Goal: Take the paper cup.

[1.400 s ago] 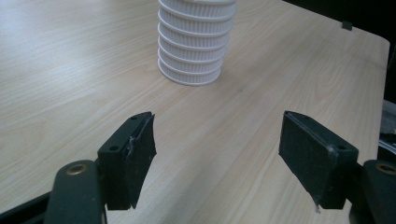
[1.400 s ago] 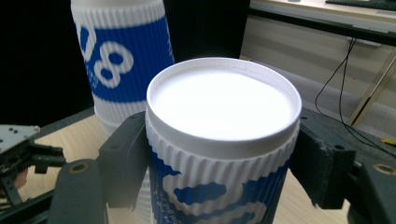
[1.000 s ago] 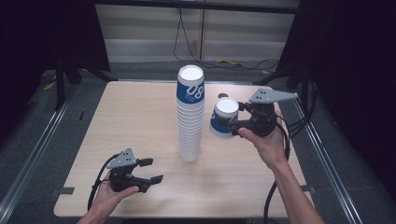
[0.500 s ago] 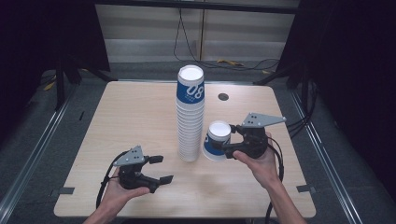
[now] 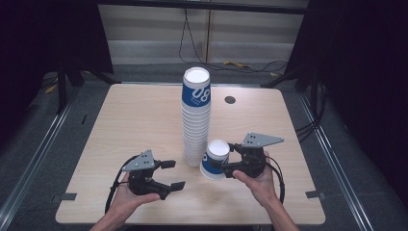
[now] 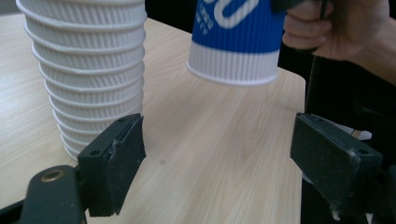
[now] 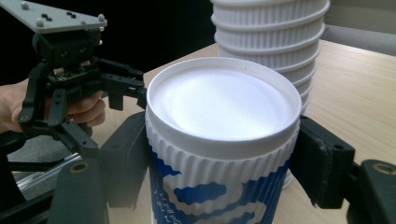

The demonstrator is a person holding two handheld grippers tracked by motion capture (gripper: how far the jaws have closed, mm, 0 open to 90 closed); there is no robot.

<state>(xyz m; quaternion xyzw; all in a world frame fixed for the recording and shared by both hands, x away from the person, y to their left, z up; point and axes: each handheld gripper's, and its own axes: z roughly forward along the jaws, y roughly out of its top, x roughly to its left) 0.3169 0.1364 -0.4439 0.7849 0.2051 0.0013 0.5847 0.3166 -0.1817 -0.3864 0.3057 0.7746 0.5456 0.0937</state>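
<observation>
cup sits in the right gripper, near the front of the table, just beside the tall stack of cups. its two black jaws squeeze the cup's ribbed sides, just under the white rim. it looks like light paper, so it may crush if squeezed hard. the ribs should stop it slipping. hold it on the sides up high. the left gripper holds nothing, with its jaws wide apart.

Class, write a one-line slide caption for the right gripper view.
Right tongs grip a blue-and-white cup beside the cup stack, with the open left tongs behind.
</observation>
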